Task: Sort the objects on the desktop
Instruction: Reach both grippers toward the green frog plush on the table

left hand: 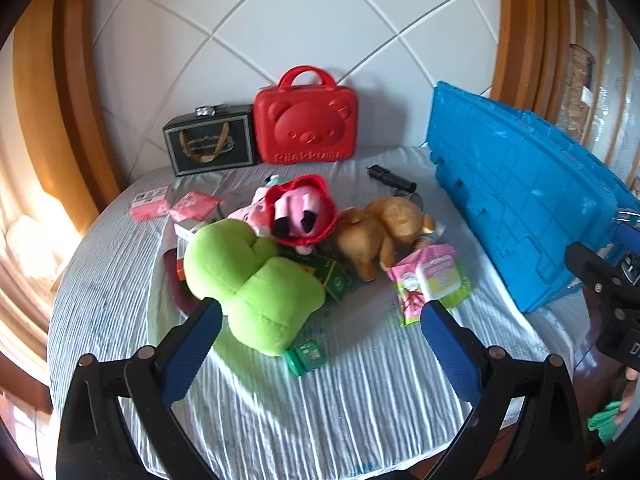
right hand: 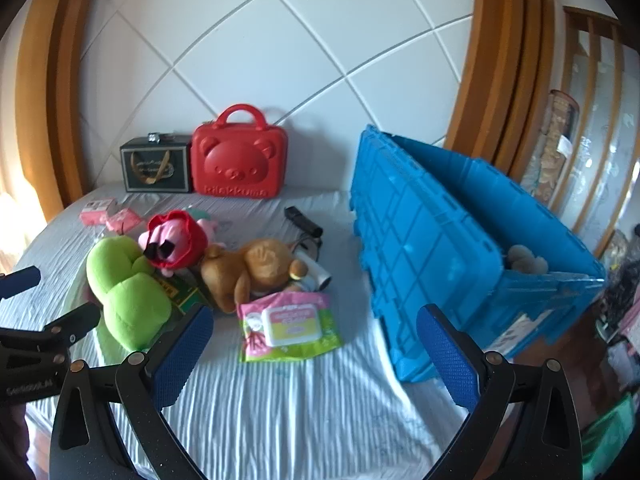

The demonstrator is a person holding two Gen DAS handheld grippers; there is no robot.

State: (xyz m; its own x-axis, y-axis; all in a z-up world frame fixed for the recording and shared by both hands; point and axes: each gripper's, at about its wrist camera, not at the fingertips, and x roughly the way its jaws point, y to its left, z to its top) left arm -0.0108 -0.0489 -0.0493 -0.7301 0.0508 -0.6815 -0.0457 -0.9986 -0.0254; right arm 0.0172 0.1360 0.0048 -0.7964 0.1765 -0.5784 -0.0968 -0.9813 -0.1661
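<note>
A pile of objects lies mid-table: a green plush (left hand: 252, 284) (right hand: 128, 296), a pink plush in a red hood (left hand: 300, 212) (right hand: 172, 244), a brown bear plush (left hand: 380, 232) (right hand: 252, 268), a pink-and-green wipes pack (left hand: 428, 280) (right hand: 288, 324), green cartons (left hand: 332, 276) and a small green box (left hand: 306, 356). My left gripper (left hand: 320, 344) hangs open just in front of the green plush, holding nothing. My right gripper (right hand: 316, 352) is open over bare cloth, between the wipes pack and the blue crate (right hand: 460, 248) (left hand: 520, 200).
A red bear-face case (left hand: 306, 120) (right hand: 240, 160) and a dark box (left hand: 210, 144) (right hand: 156, 168) stand against the tiled wall. Pink packets (left hand: 152, 202) lie at the left, a black device (left hand: 390, 178) behind the bear. The striped tablecloth (left hand: 340, 400) covers the round table.
</note>
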